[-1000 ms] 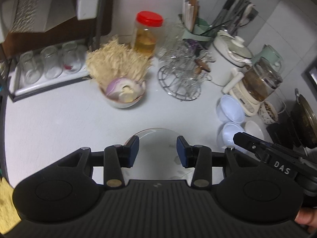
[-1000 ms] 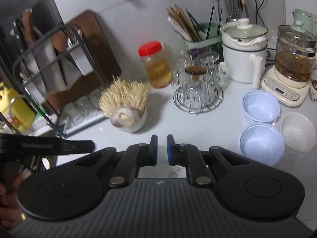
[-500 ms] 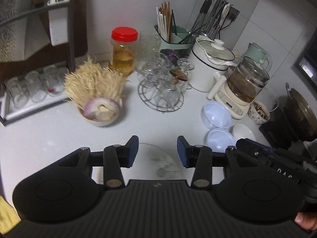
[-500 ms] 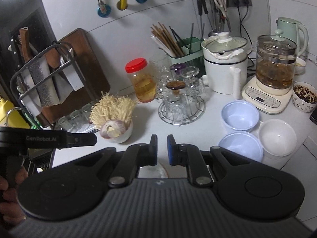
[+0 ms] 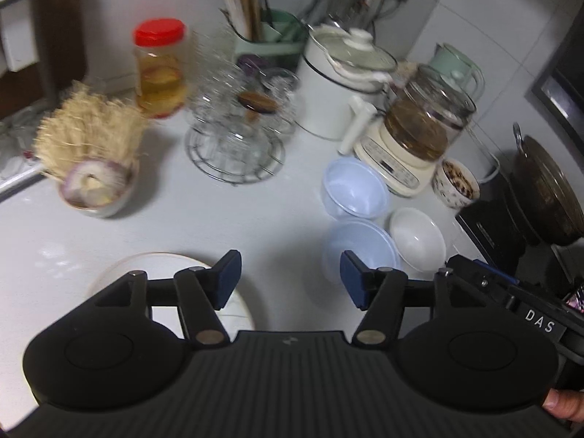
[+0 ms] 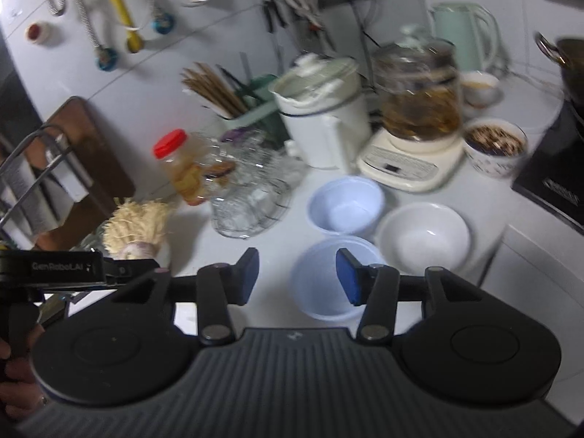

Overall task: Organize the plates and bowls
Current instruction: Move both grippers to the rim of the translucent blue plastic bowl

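Right gripper point(image 6: 297, 277), jaws wide, is poised over the near blue bowl point(image 6: 325, 284); one rim wall should be straddled squarely. Left gripper point(image 5: 290, 279) jaws wide, empty.

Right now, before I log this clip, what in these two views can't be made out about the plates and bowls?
- White round plate, left wrist view: its near half is hidden under the left gripper; any pattern is unreadable.
- Nearer pale blue plastic bowl, right wrist view: partly behind the right gripper fingers; motion blur hides whether it is one bowl or a stack.
- White ceramic bowl, left wrist view: near rim cut off by the right gripper's body.
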`<state>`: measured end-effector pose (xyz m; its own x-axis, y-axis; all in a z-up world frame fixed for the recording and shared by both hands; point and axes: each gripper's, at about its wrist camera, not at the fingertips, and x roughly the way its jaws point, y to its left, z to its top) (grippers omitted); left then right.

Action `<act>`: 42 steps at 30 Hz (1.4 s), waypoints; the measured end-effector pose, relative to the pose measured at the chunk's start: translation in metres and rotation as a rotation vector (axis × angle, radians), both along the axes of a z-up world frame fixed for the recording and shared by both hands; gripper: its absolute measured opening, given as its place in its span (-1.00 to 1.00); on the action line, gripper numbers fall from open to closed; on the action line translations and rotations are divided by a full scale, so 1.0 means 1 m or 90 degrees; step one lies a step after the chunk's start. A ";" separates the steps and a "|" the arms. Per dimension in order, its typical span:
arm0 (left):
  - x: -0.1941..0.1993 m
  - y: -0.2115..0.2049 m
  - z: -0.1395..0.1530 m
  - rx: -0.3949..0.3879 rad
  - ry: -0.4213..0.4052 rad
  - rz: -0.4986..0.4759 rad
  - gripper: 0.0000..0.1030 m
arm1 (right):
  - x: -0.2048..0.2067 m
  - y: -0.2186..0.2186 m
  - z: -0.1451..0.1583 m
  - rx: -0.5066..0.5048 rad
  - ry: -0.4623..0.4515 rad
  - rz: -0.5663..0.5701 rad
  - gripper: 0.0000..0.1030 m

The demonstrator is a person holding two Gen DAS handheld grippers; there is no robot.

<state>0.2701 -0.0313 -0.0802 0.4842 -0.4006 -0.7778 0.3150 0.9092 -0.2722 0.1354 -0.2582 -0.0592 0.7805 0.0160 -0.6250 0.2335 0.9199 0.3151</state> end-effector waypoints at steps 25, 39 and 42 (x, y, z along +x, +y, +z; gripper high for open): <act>0.055 -0.076 -0.106 0.008 0.111 0.014 0.03 | 0.024 -0.079 -0.096 0.164 0.102 -0.032 -0.10; 0.073 -0.096 -0.132 0.011 0.148 -0.003 -0.69 | 0.064 -0.075 -0.126 0.191 0.138 0.004 -0.65; 0.073 -0.092 -0.129 0.007 0.150 0.001 -0.69 | 0.066 -0.075 -0.124 0.192 0.137 0.014 -0.67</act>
<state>0.3433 -0.1235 -0.2095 0.2892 -0.3903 -0.8741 0.2419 0.9133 -0.3278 0.2017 -0.3330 -0.1836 0.6297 0.2398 -0.7389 0.3054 0.7981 0.5194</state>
